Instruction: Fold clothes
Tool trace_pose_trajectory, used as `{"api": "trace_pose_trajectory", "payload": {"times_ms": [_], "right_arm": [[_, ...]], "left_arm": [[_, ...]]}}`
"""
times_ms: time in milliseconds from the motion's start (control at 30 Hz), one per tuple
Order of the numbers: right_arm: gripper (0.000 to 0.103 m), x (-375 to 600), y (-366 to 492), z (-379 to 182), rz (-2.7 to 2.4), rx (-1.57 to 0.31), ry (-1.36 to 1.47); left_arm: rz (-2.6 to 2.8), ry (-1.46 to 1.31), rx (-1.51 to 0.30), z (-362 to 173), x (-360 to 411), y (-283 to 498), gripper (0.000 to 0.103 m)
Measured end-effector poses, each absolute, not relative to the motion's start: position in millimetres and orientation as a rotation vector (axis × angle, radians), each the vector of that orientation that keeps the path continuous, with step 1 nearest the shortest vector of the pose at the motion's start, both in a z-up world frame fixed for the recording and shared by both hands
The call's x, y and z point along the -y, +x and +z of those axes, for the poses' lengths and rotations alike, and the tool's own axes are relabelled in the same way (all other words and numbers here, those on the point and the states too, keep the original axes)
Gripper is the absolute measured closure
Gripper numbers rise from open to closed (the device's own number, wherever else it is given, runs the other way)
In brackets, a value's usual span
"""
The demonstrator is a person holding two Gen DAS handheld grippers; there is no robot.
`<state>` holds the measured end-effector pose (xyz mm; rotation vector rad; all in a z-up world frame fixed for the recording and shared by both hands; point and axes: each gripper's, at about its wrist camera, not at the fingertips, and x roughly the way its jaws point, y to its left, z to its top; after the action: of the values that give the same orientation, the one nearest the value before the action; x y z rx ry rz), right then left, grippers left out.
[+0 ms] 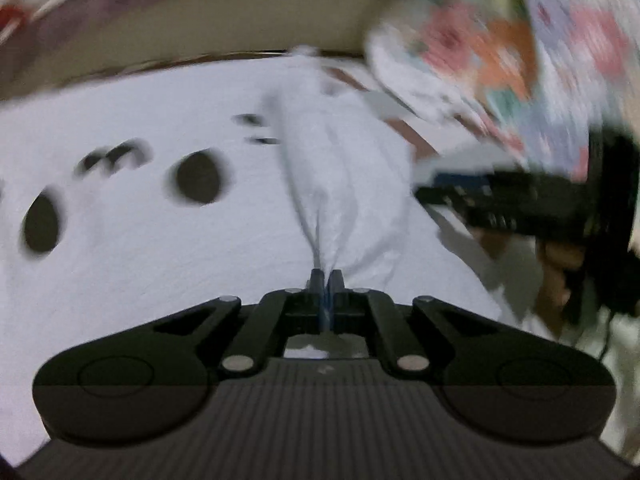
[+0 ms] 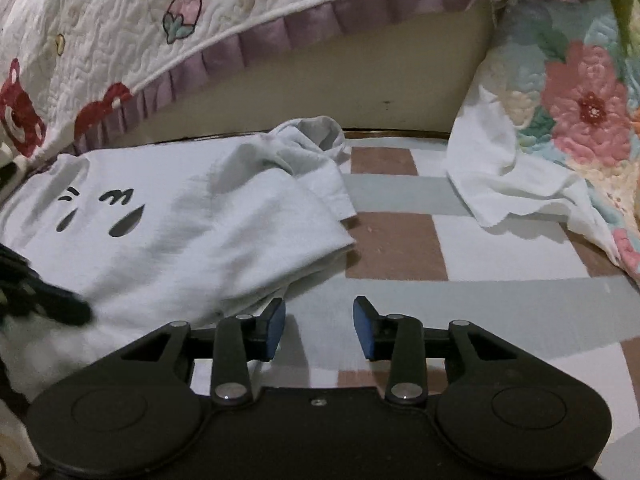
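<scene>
A white T-shirt (image 2: pixel 180 232) with black drop-shaped prints lies spread on the checked sheet (image 2: pixel 400 240), its sleeve bunched at the back. In the blurred left wrist view my left gripper (image 1: pixel 326 276) is shut on a pinched fold of the T-shirt (image 1: pixel 160 240), and the cloth fans out from the closed tips. My right gripper (image 2: pixel 319 312) stands open just above the sheet, with nothing between its blue pads (image 2: pixel 276 330). Its left finger is close to the shirt's near right edge. The right tool also shows as a black blurred shape (image 1: pixel 500 200) in the left wrist view.
A second white cloth (image 2: pixel 512 184) lies crumpled at the right against a floral quilt (image 2: pixel 580 100). A quilt with bears and a purple frill (image 2: pixel 100 40) hangs over the back left. A beige wall or bed side (image 2: pixel 360 80) closes off the back.
</scene>
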<state>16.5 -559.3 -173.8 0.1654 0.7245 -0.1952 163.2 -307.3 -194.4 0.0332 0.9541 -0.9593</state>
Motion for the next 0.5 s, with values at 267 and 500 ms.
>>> {"api": "trace_pose_trajectory", "payload": {"times_ms": [267, 500], "right_arm": [[0.052, 558.8, 53.5, -176.0, -0.226, -0.694, 0.163], [0.052, 555.0, 26.5, -161.3, -0.263, -0.684, 0.302]], "left_arm": [[-0.931, -0.187, -0.998, -209.0, 269.2, 182.8, 0.102], [-0.845, -0.198, -0.972, -207.4, 256.0, 197.0, 0.102]]}}
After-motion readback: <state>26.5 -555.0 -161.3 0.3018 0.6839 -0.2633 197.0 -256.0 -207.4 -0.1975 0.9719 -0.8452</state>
